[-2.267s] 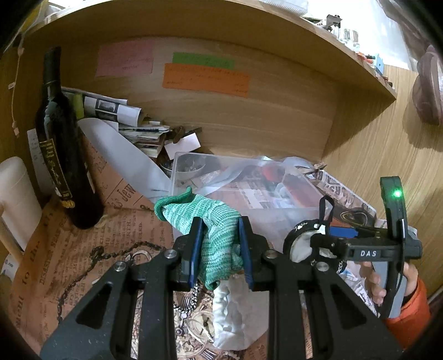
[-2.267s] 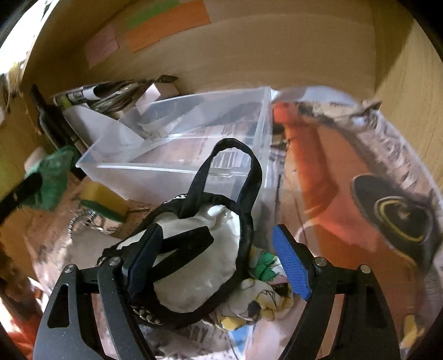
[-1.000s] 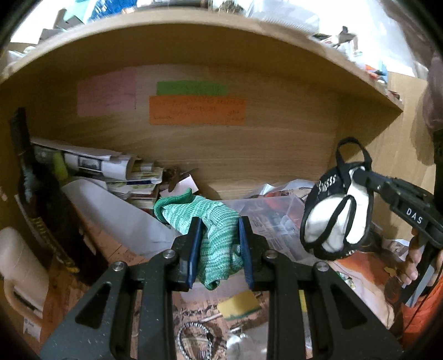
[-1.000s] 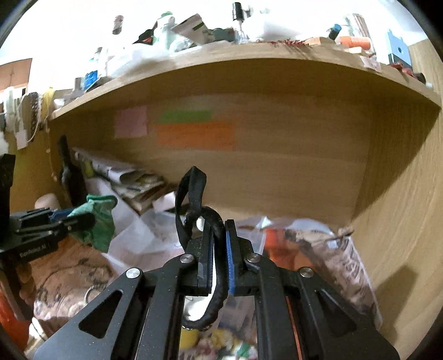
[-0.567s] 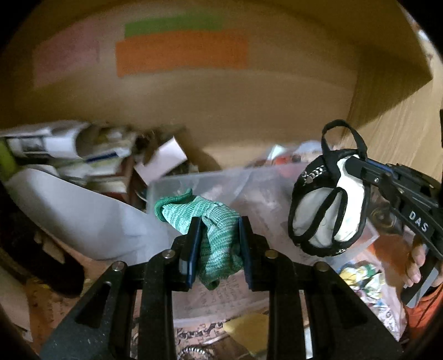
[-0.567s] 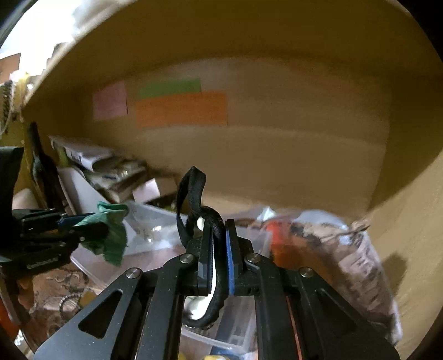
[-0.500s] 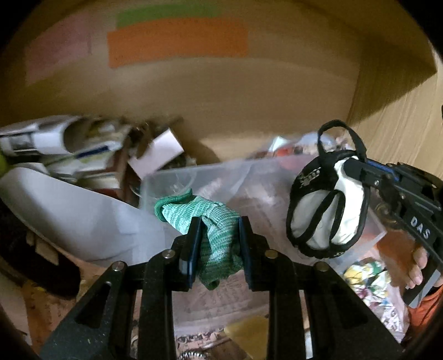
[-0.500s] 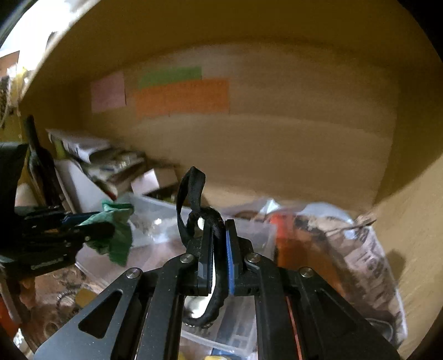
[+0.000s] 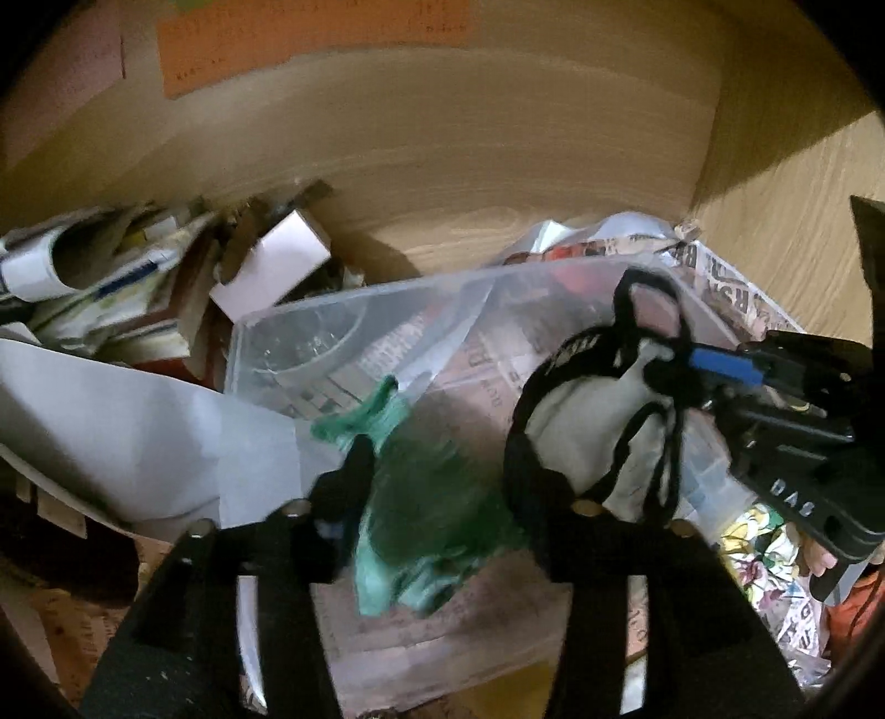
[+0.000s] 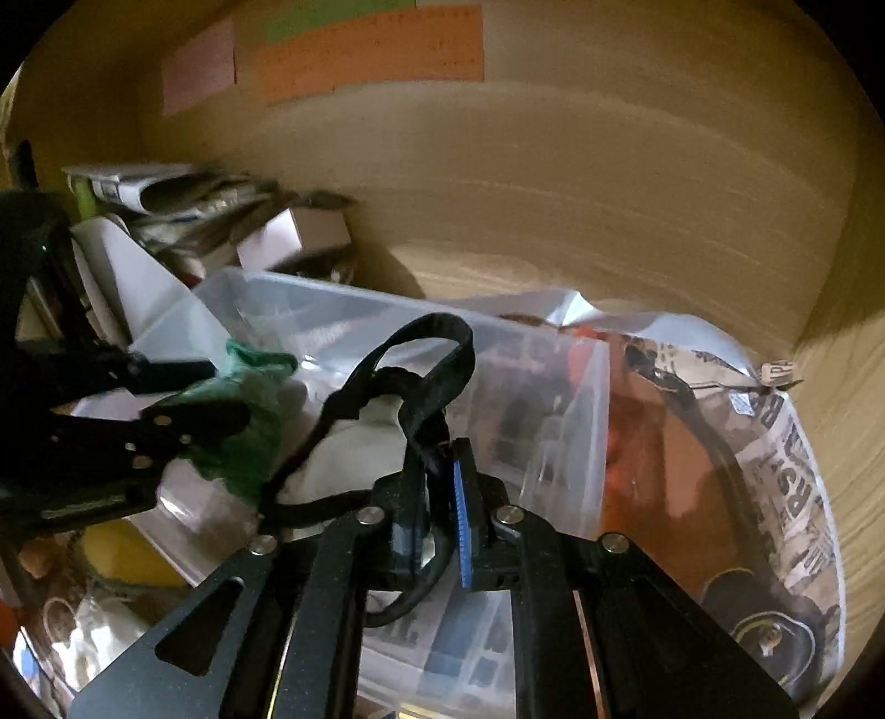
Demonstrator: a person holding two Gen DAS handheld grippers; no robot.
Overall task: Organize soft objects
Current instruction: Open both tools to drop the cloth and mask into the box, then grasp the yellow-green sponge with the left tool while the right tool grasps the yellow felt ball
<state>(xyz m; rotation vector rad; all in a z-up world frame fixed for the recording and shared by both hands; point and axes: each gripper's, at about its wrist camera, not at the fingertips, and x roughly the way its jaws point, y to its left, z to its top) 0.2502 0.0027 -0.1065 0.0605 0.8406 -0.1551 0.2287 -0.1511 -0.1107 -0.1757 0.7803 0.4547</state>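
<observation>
Visibly "DAS" on right tongs point(image 9: 713, 368) — pinching black-strapped pouch point(image 9: 581, 442); left tongs point(image 9: 442, 498) spread — green cloth point(image 9: 426, 498) between.

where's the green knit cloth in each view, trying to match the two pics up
Left wrist: the green knit cloth is low in the centre, blurred, between the left gripper's spread fingers, over the clear plastic bin.
Right wrist: the same cloth is at mid-left, by the left gripper coming in from the left edge, at the bin's near-left corner.
Shared landmark: the orange paper note on the back wall.
</observation>
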